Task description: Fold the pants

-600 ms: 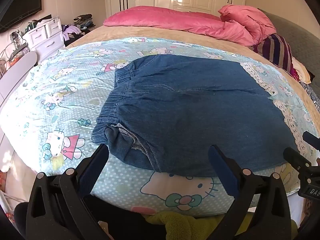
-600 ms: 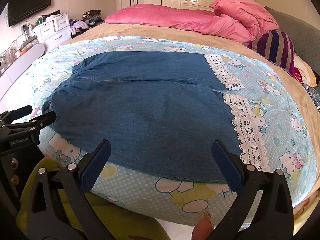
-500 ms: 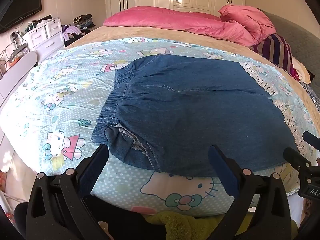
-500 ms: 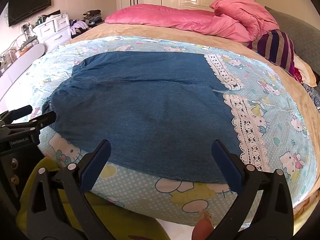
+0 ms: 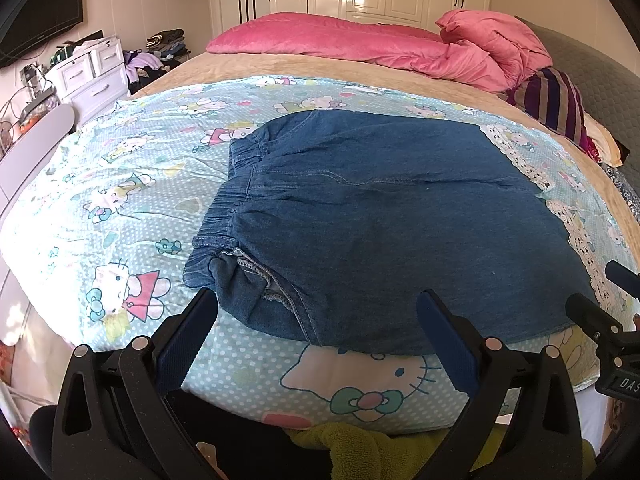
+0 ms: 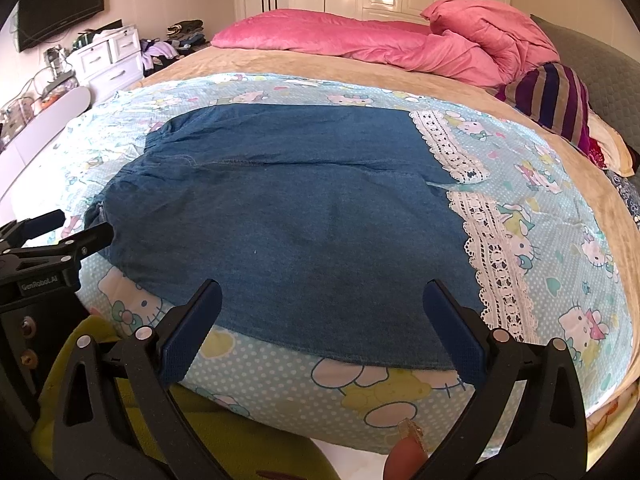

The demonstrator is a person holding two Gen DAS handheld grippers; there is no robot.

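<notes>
Blue denim pants [image 5: 380, 216] [image 6: 288, 220] lie flat across a light-blue cartoon-cat sheet [image 5: 120, 184] [image 6: 560, 200] on a bed. Their elastic waistband [image 5: 228, 200] is on the left. White lace hems [image 6: 492, 264] are on the right. My left gripper [image 5: 316, 320] hovers open just short of the pants' near edge by the waist corner, nothing between its fingers. My right gripper [image 6: 320, 312] is open over the near edge toward the hem end, also holding nothing. Each gripper shows at the side of the other's view.
A pink duvet [image 5: 360, 44] and a striped pillow [image 5: 556, 100] lie at the bed's far end. White drawers [image 5: 92, 72] and a wall TV [image 5: 44, 12] stand at left. Yellow-green fleece clothing [image 6: 120, 420] is below the grippers. The bed's near edge runs just beneath them.
</notes>
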